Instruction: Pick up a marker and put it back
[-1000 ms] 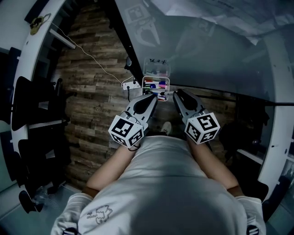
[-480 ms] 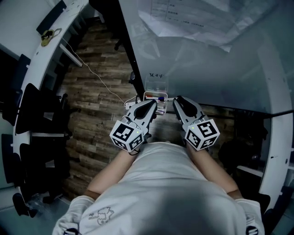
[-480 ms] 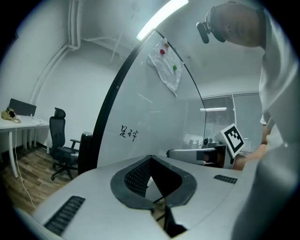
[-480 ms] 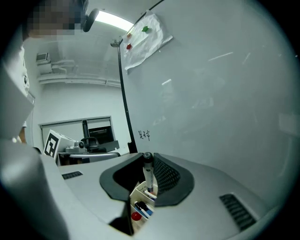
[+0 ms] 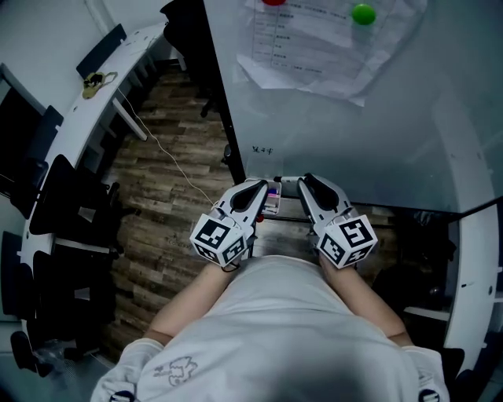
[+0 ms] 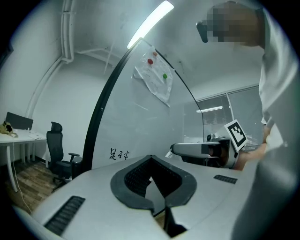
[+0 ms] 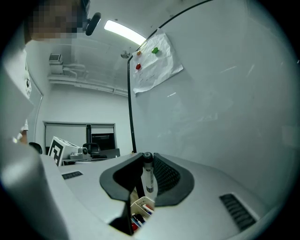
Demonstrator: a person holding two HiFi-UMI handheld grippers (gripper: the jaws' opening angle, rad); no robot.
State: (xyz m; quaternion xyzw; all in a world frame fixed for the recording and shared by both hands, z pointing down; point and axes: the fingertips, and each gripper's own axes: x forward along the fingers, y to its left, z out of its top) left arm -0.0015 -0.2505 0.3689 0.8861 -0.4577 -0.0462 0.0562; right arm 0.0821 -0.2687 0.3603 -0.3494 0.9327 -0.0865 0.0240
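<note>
My right gripper (image 7: 144,180) is shut on a white marker with a black cap (image 7: 147,174), held upright between its jaws. Just below it sits the clear marker box (image 7: 142,209) with red, blue and dark markers inside. In the head view both grippers point at the whiteboard (image 5: 369,133). The right gripper (image 5: 309,182) and the left gripper (image 5: 255,188) flank the marker box (image 5: 273,202), which is mostly hidden between them. My left gripper (image 6: 152,182) has its jaws together with nothing in them. The right gripper's body (image 6: 201,150) shows beside it.
Papers (image 5: 314,39) hang on the whiteboard under a green magnet (image 5: 362,13). Black handwriting (image 5: 263,149) marks the board above the box. A white desk (image 5: 94,86) and dark office chairs (image 5: 55,212) stand left on the wooden floor (image 5: 173,157).
The view has tilted up along the board, bringing the papers and magnets into sight. The grippers sit closer to the box, which now shows less between them.
</note>
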